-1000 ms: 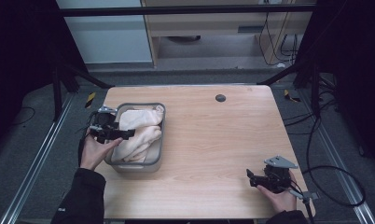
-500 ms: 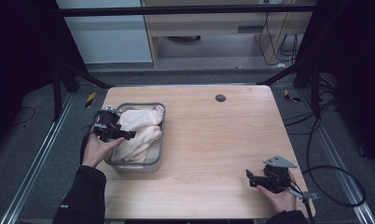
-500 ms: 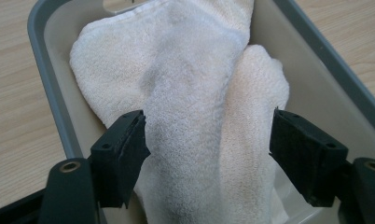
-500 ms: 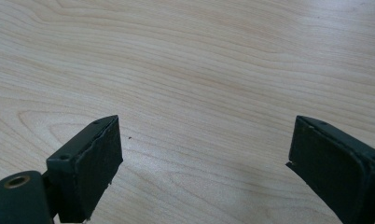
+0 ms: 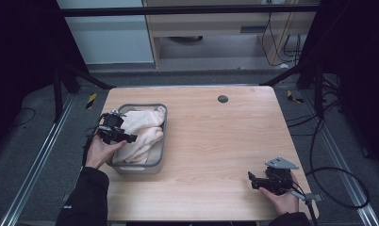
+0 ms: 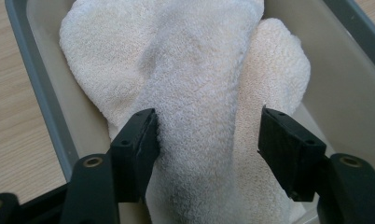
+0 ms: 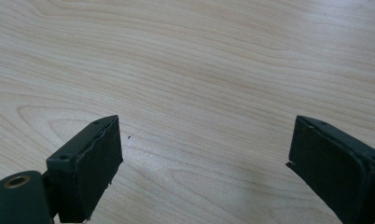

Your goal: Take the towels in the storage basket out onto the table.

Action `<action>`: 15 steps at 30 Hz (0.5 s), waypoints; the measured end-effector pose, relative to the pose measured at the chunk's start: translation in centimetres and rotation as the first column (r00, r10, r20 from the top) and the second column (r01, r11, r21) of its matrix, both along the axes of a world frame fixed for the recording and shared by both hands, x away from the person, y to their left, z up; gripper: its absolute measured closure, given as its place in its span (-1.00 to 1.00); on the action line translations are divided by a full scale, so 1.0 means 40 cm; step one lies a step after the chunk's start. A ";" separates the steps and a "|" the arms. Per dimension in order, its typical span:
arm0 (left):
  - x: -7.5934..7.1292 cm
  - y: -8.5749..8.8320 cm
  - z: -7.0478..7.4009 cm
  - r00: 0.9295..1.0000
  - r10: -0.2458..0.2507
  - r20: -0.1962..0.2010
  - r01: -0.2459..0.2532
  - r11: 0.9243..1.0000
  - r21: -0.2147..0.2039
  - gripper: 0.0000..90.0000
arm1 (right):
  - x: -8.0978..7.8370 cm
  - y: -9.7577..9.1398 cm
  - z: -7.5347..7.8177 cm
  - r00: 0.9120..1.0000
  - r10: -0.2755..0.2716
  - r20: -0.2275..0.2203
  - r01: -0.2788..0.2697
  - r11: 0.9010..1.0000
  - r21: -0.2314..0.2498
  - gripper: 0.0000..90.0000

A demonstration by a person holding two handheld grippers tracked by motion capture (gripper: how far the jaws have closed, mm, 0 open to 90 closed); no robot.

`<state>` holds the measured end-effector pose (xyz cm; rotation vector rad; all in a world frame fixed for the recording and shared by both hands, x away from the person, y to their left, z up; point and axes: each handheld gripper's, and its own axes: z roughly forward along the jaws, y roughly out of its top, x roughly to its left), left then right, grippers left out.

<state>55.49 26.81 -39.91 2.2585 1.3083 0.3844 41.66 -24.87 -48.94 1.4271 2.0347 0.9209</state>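
- Wooden table (image 5: 216,141) is being used, with a grey tub (image 5: 157,157) at its left.
- Left gripper (image 6: 206,140) is being closed around a cream towel (image 6: 199,84) in the tub; one pad is touching, the other apart.
- Right gripper (image 7: 204,154) is being held wide apart over bare wood, near right.

Left arm reaching in at near left, right hand resting at near right.

Left forearm, dark sleeve, comes in from the near edge and angles far-right; left hand (image 5: 99,151) carries the left gripper (image 5: 130,138), pointing right. Its jaws have just been closing, partly apart, with white cloth between them: one pad touches it, the other stands just off. Right hand (image 5: 283,197) sits low at the near right, right gripper (image 5: 250,175) pointing left, jaws wide apart with nothing between.
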 end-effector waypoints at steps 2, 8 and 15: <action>0.001 -0.001 -0.001 1.000 0.004 -0.004 -0.004 1.000 0.003 -0.14 | 0.001 0.000 -0.001 1.000 0.005 -0.003 -0.005 1.000 -0.006 -0.79; 0.006 -0.001 -0.008 1.000 0.009 -0.014 -0.009 1.000 0.021 -0.06 | 0.001 0.002 -0.002 1.000 0.011 -0.010 -0.011 1.000 -0.009 -0.79; 0.014 -0.004 -0.028 0.999 0.021 -0.036 -0.019 0.999 0.047 0.01 | 0.001 0.002 -0.002 1.000 0.014 -0.008 -0.014 1.000 -0.013 -0.79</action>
